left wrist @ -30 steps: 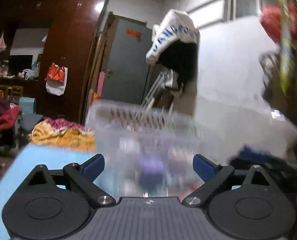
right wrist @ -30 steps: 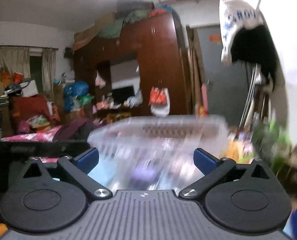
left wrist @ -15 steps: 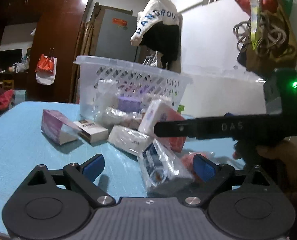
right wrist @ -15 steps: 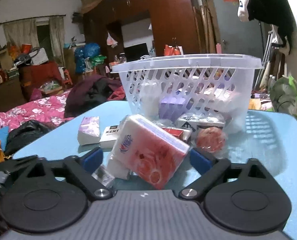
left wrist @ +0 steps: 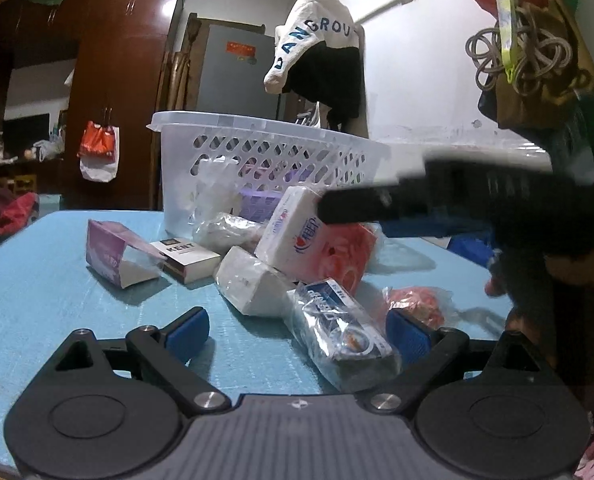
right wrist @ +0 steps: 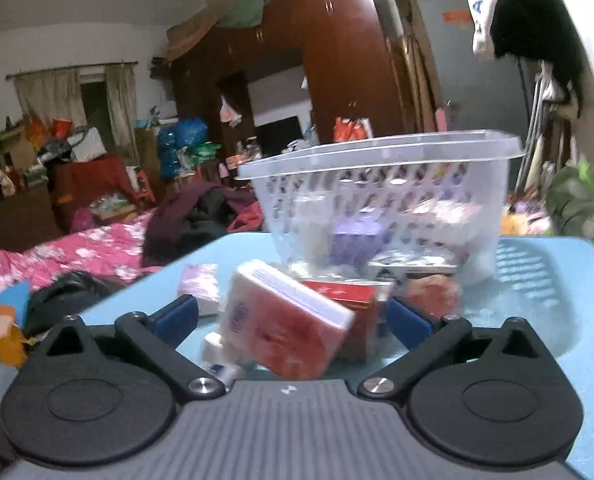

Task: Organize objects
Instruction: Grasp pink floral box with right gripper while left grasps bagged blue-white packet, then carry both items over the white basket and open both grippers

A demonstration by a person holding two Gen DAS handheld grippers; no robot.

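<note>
On the blue table [left wrist: 37, 280] a heap of small packets lies spilled just in front of the white plastic basket [left wrist: 257, 152], which stands upright at the far side and already holds a purple pack and other items behind its lattice wall. The right gripper [right wrist: 291, 318] sits low at the near edge of the heap, its jaws opening to their widest; the pink-and-white tissue pack [right wrist: 285, 332] lies between the blue pads without being pressed by either, tilted, with its long axis running from near left up to far right across the line of the fingers. That pack looks like the likeliest thing to be picked first, and the right hand is plainly the nearer one to it: in the left wrist view the same tissue pack [left wrist: 317, 240] is well beyond the left gripper [left wrist: 297, 332], with the right tool's black body reaching in over it. The left gripper is also spread wide and holds nothing; a clear-wrapped blue and silver packet [left wrist: 341, 332] lies lengthwise between its pads, pointing away toward the basket, closer to the right pad. Readable writing: "KENT" on the small white carton [left wrist: 185, 256] beside an open purple box [left wrist: 113, 258], and "ANGROU" in blue on the white garment [left wrist: 317, 40] hanging on the wall; the tissue pack's print is too small to read
</note>
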